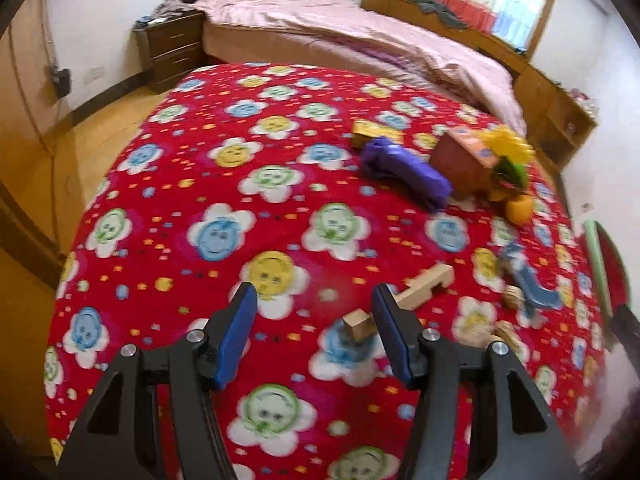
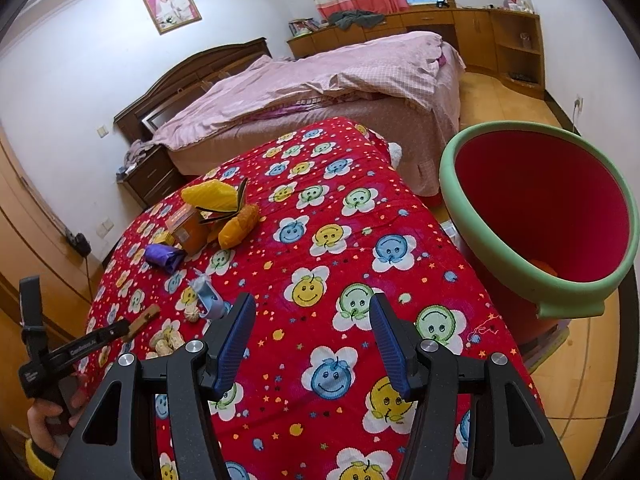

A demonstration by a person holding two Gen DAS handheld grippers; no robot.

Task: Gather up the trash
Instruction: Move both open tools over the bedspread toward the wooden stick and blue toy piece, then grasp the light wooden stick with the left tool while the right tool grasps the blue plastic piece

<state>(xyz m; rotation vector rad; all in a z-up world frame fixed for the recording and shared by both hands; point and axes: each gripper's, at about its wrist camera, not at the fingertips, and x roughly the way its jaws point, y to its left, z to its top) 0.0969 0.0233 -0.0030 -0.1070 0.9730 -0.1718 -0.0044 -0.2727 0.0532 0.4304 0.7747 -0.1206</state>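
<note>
Black angular frames on left gripper (image 1: pixel 314 340) and right gripper (image 2: pixel 312 340); ribbed blue finger pads (image 2: pixel 236 344); silver screw heads (image 2: pixel 193 345); yellow cuff (image 2: pixel 38 460) at wrist.

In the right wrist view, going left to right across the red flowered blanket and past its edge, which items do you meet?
Purple bag → orange box → blue wrapper → yellow-orange packet → red bin with green rim, standing off the blanket's right edge.

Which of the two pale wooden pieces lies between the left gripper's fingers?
The small pale wooden cube, between the open left gripper fingers; the longer notched wooden bar lies beyond the right finger.
</note>
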